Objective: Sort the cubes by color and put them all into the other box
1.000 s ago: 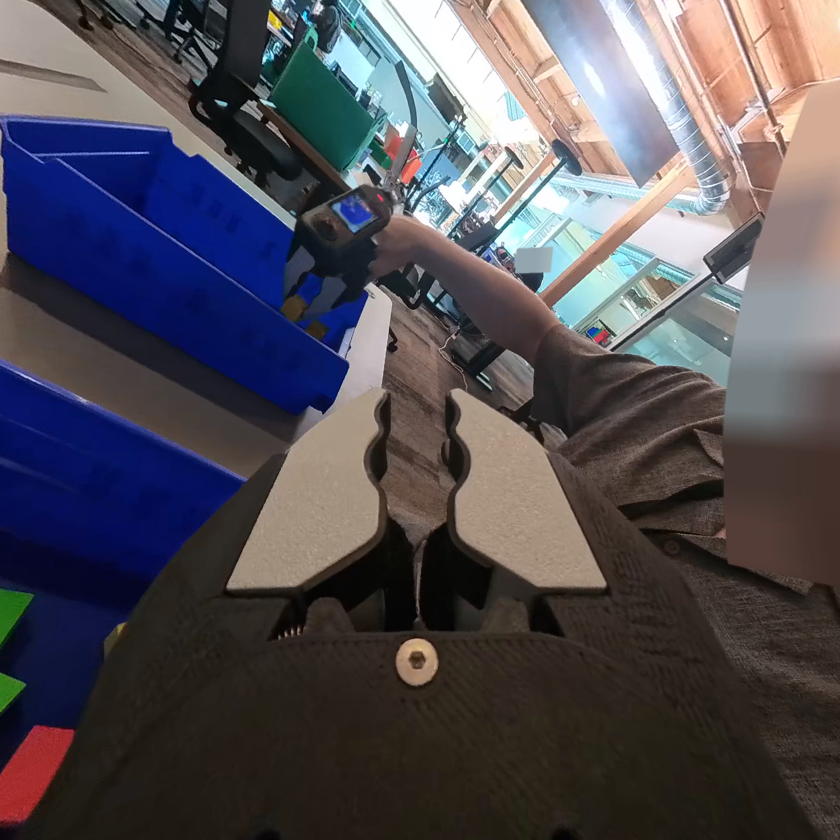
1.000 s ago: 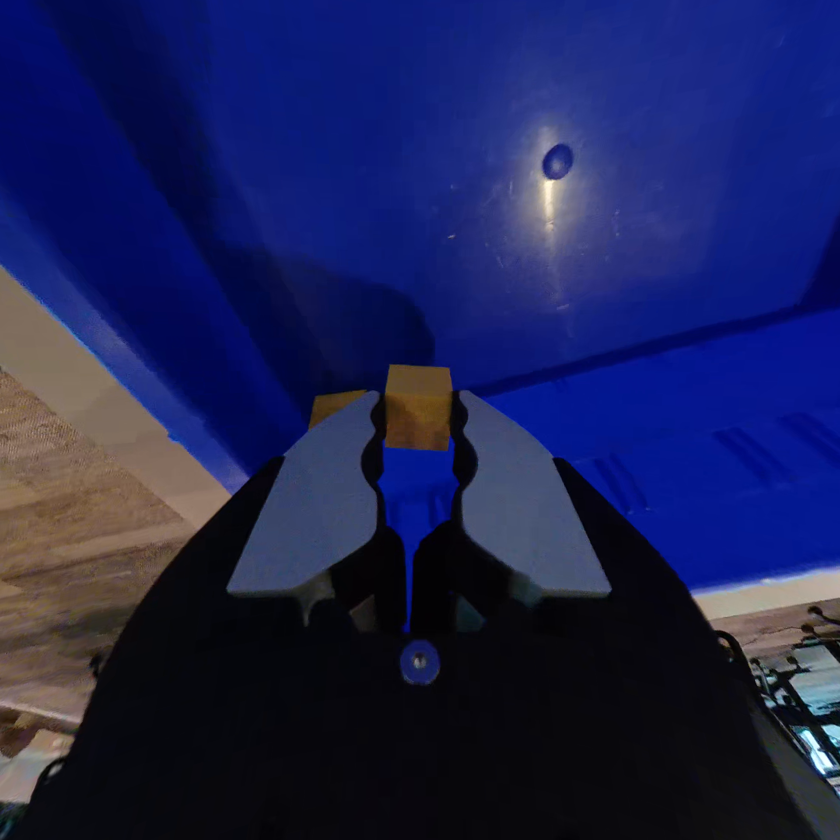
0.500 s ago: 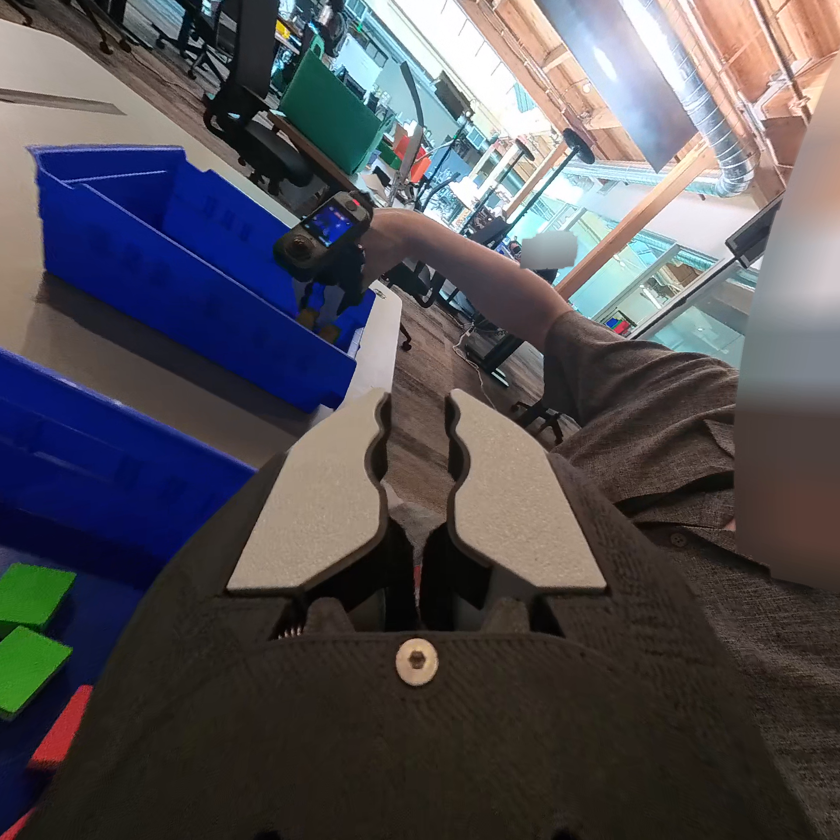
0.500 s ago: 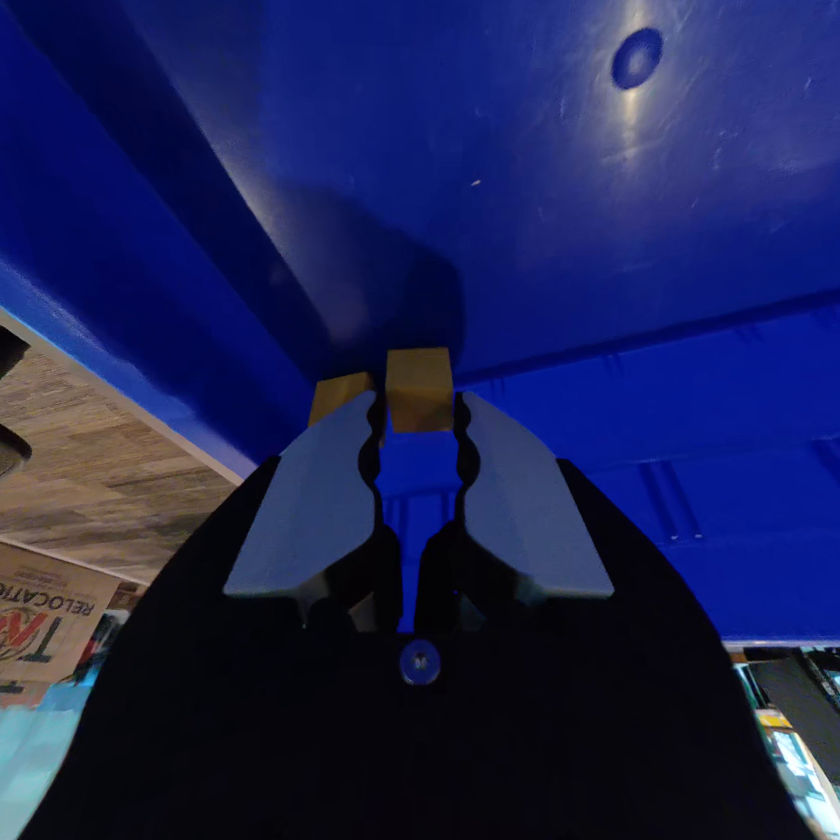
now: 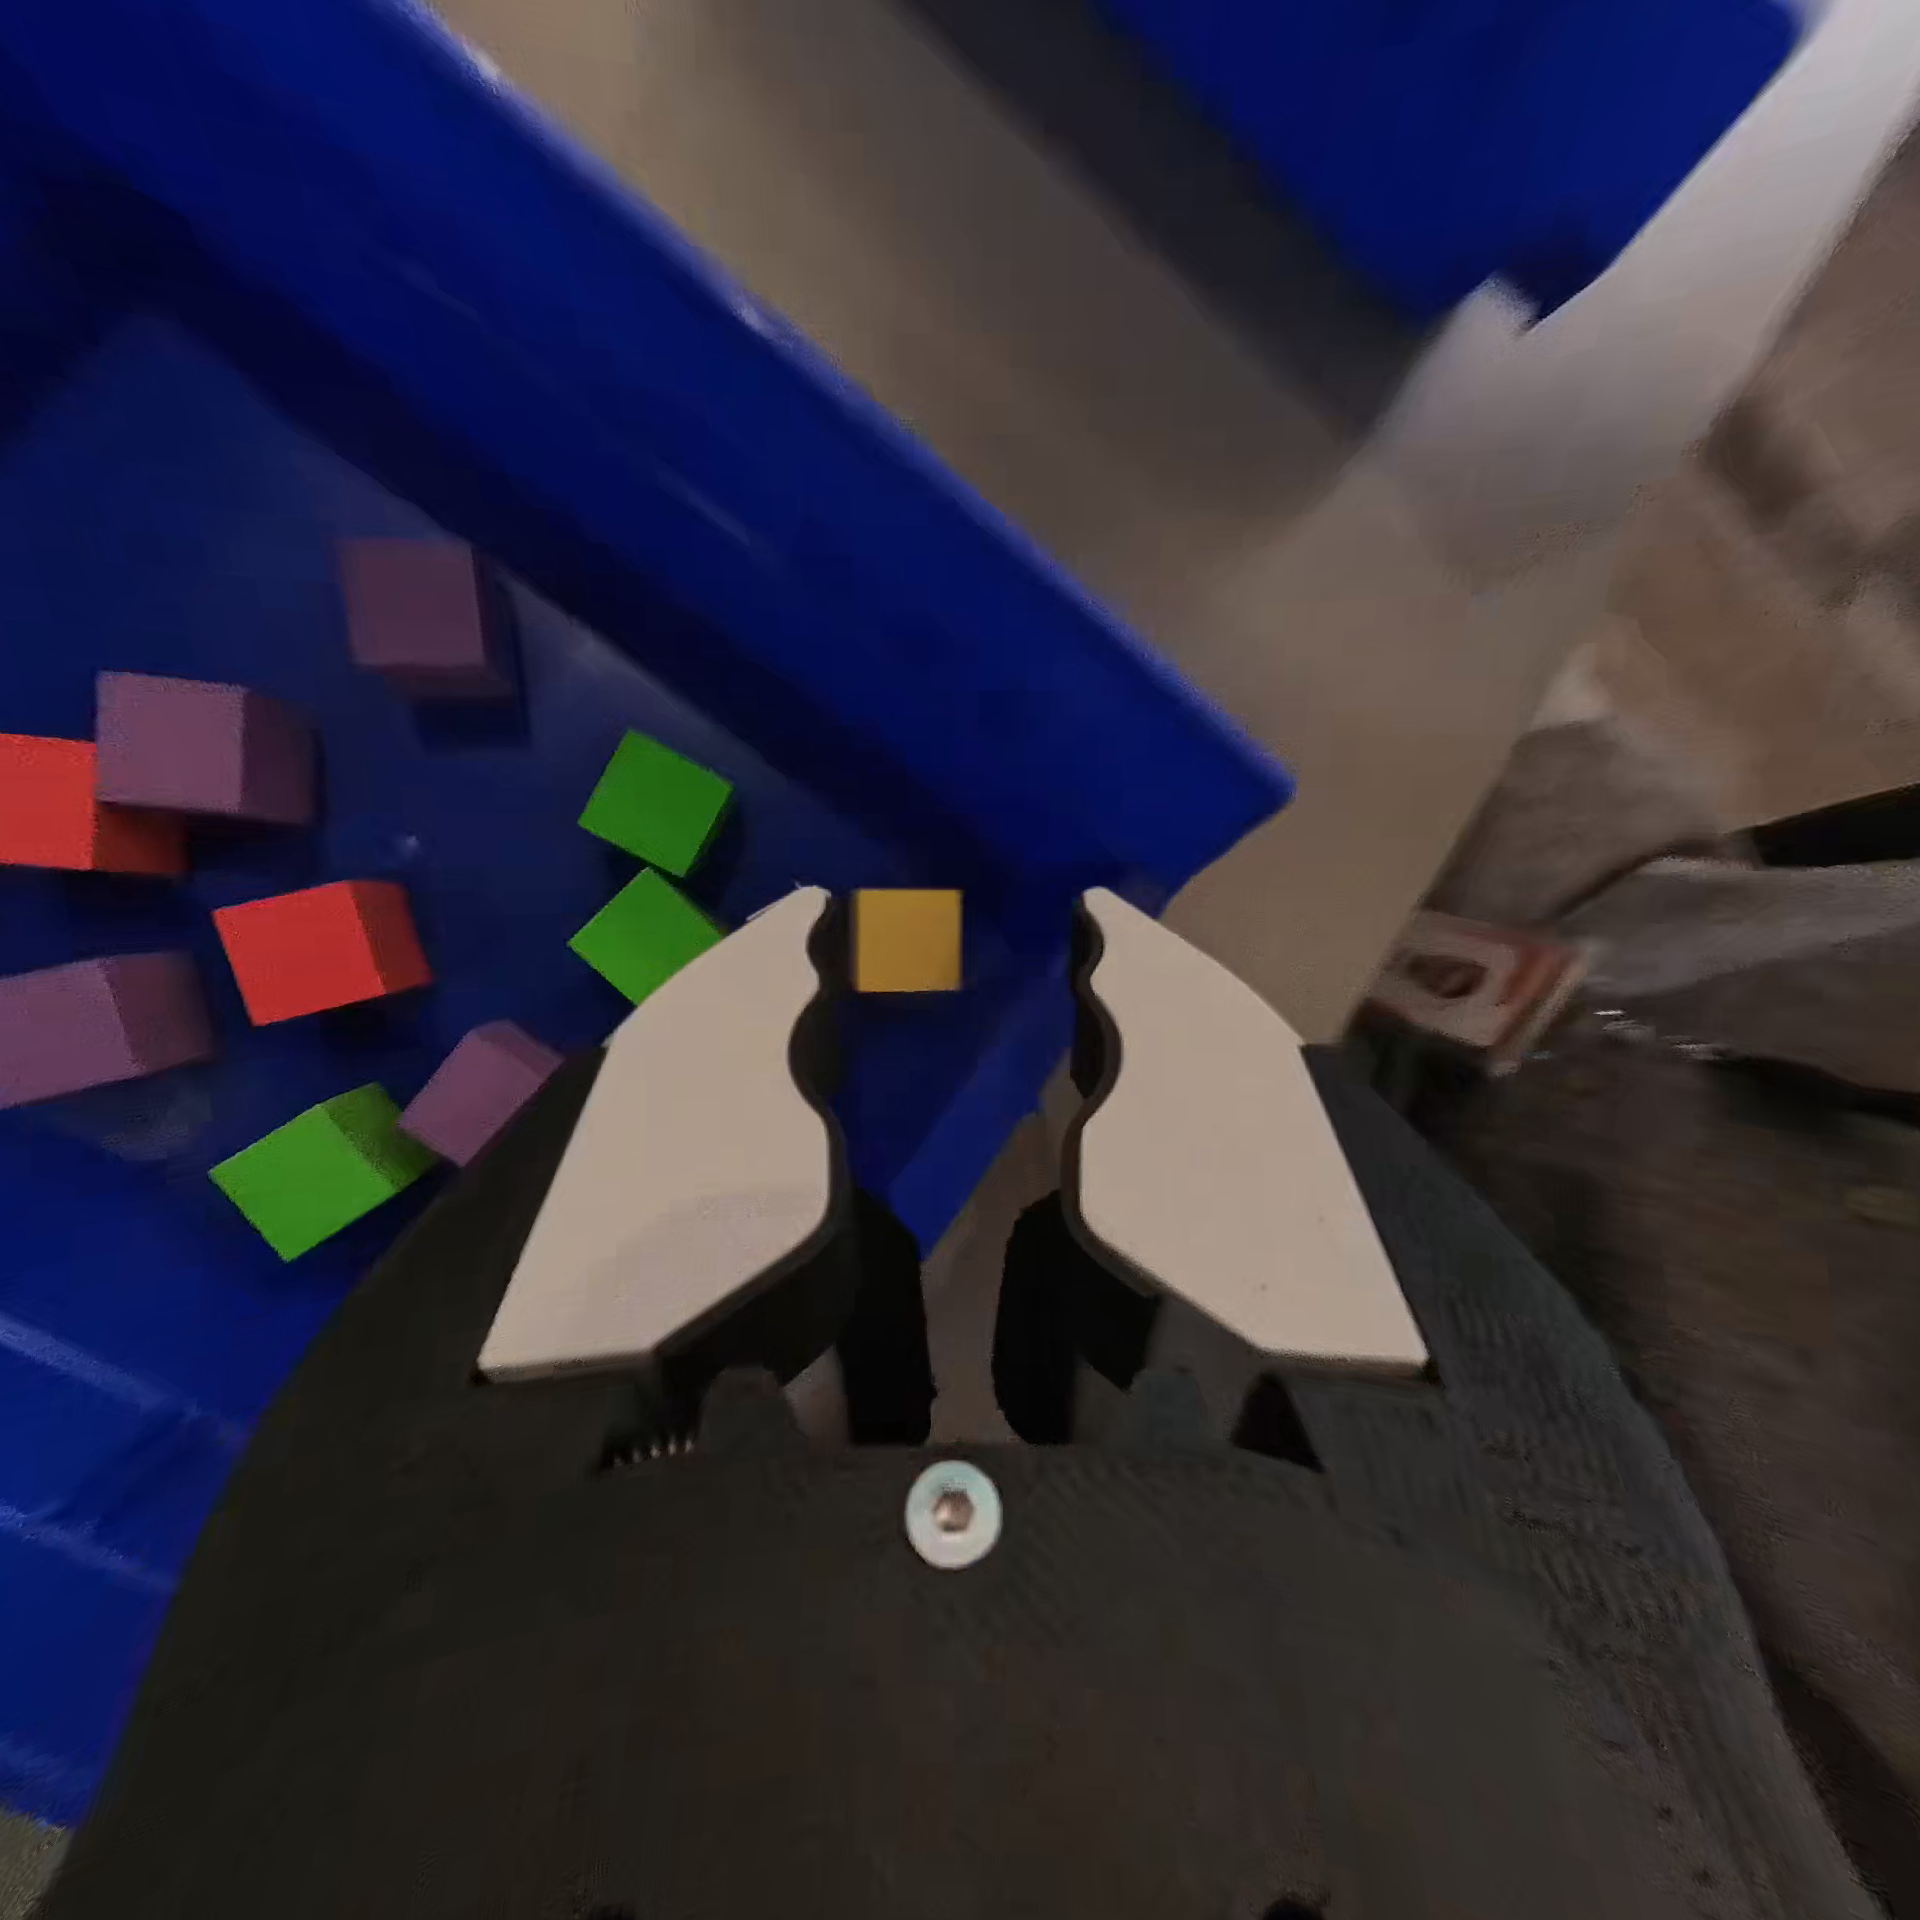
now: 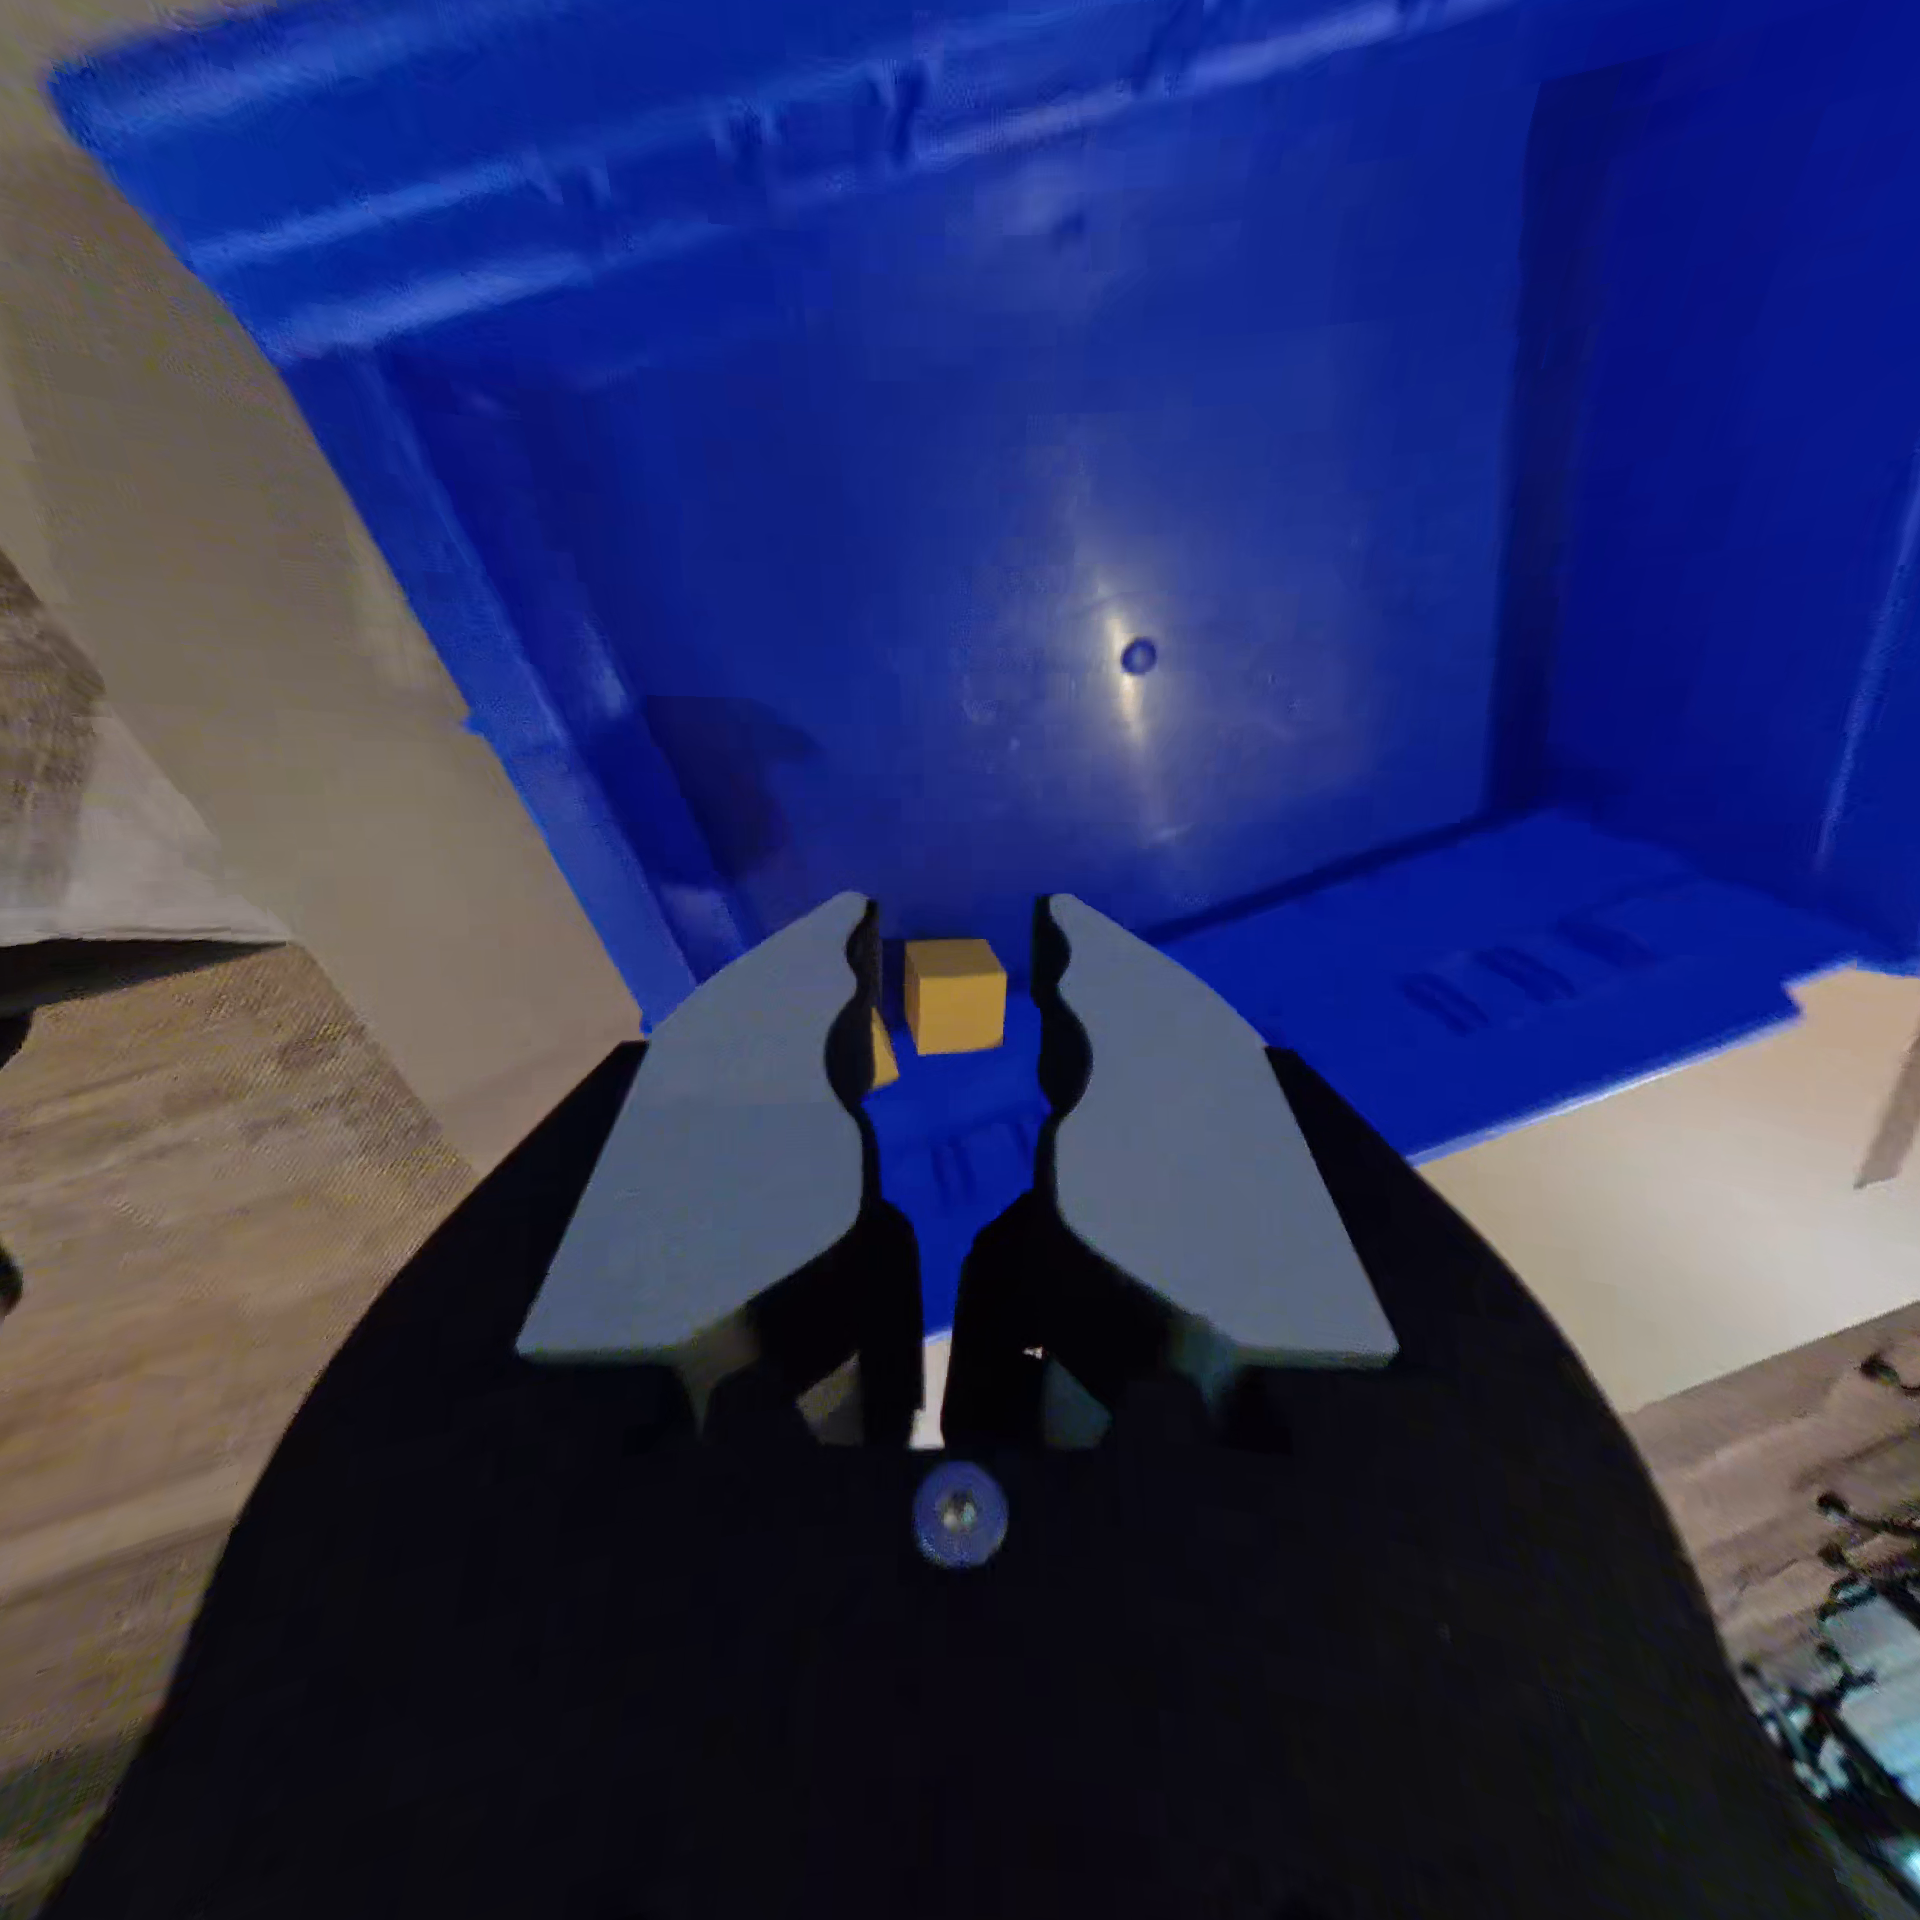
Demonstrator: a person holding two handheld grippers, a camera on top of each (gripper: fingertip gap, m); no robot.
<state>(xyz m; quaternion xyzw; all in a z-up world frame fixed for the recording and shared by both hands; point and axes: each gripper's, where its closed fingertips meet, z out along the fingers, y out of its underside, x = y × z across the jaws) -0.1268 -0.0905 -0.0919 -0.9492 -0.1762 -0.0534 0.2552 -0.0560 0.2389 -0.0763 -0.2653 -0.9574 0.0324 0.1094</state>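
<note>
Mixed-colour cubes [image 5: 312, 945] show only beyond the spread left tool [image 5: 948, 906]; the right tool [image 6: 954, 914], spread, frames two yellow cubes [image 6: 951, 995].

This looks like a workbench in an indoor work or lab space; two blue plastic storage bins [image 5: 644, 343] [image 6: 1039, 468] stand on a pale beige tabletop [image 5: 1091, 343]; one bin holds small coloured cubes [image 5: 317, 945]; beyond the table edge there is a grey-brown wood-look floor [image 6: 187, 1122]; the surroundings are blurred.
</note>
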